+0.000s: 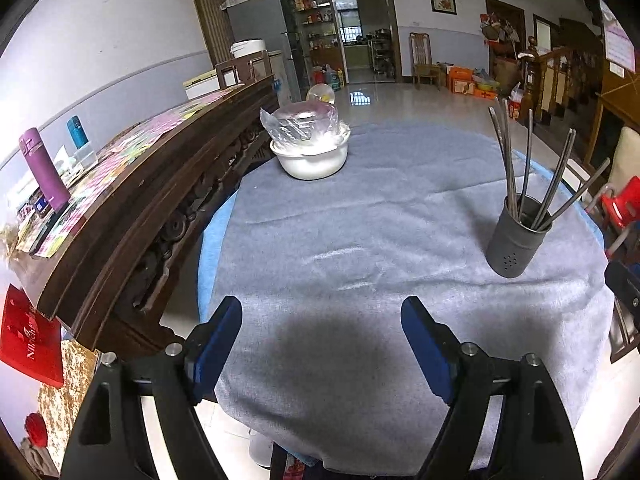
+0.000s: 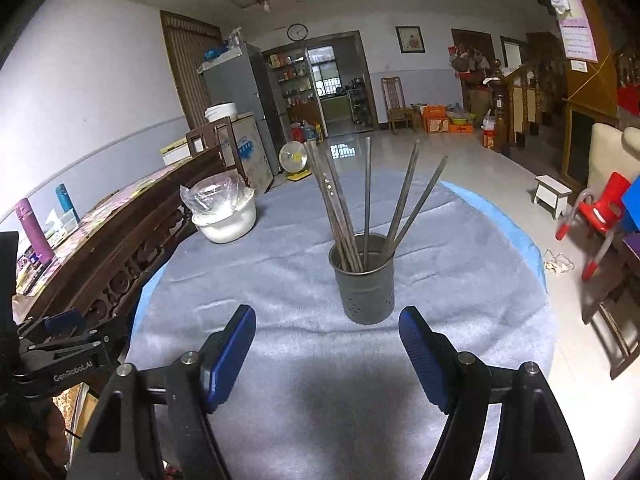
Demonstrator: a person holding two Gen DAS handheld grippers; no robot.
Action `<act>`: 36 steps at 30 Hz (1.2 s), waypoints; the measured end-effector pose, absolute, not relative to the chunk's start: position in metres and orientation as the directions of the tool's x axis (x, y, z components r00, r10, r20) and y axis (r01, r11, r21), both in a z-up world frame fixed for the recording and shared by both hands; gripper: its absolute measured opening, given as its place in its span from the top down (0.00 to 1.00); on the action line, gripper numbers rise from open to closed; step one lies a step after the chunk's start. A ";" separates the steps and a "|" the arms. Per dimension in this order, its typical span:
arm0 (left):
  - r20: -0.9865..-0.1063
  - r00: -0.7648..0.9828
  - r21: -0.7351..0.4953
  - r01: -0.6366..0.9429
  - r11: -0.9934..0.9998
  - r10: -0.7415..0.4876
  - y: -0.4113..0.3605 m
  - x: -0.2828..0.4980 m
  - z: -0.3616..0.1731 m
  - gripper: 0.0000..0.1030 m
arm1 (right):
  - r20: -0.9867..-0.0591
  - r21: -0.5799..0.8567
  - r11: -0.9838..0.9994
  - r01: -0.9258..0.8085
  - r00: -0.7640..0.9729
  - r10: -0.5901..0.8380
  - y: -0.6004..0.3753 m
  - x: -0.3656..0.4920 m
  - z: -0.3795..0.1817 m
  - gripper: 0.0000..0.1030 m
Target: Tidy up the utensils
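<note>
— so where does the holder sit right now?
— the dark metal utensil holder [image 2: 365,288] stands upright on the grey cloth [image 2: 304,360] that covers the round counter [image 2: 516,232], toward the counter's right edge as the left wrist camera sees it. in the right wrist view it is just beyond the tips of the right tool [image 2: 327,338], dead ahead.
— and what is in it?
— a bunch of long metal chopsticks [image 2: 366,200], all standing in the holder and fanning outward, some leaning left, some right.
— are the tools holding anything?
— no. the right tool has its blue pads [image 2: 228,354] spread wide with only cloth between them. the left tool [image 1: 322,330] is also spread wide, nothing between its pads, and it hangs over the near edge of the counter, well apart from the holder.
— anything else on the counter?
— a white bowl [image 1: 310,158] near the far left edge, with a clear lidded container in a plastic bag [image 1: 300,120] sitting on top of it.
— and beside the counter?
— a dark carved wooden sideboard [image 1: 132,200] runs along its left edge, with a purple bottle [image 1: 42,168] and a blue bottle [image 1: 77,131] standing on it.
</note>
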State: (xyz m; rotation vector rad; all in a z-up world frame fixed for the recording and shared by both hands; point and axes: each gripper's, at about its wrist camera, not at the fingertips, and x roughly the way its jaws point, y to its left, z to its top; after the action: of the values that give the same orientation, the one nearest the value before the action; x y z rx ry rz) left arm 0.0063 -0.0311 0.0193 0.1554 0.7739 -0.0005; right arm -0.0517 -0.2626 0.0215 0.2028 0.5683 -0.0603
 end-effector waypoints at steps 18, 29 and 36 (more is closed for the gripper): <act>-0.693 0.718 0.168 0.075 0.983 0.064 -0.048 0.003 0.024 0.20 | -0.507 0.172 0.977 0.127 0.862 -0.022 -0.271 -0.055 0.021 0.24; -0.696 0.717 0.143 0.084 0.986 0.040 -0.045 0.002 0.026 0.20 | -0.484 0.146 0.981 0.125 0.874 -0.039 -0.267 -0.053 0.029 0.24; -0.695 0.719 0.111 0.080 0.991 0.020 -0.038 0.005 0.027 0.20 | -0.478 0.126 0.985 0.115 0.877 -0.042 -0.257 -0.047 0.034 0.24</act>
State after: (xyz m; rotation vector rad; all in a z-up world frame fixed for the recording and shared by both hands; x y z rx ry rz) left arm 0.0047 -0.0381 0.0274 0.1371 0.7687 -0.0330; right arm -0.0471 -0.2574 0.0341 0.1523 0.4943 -0.0821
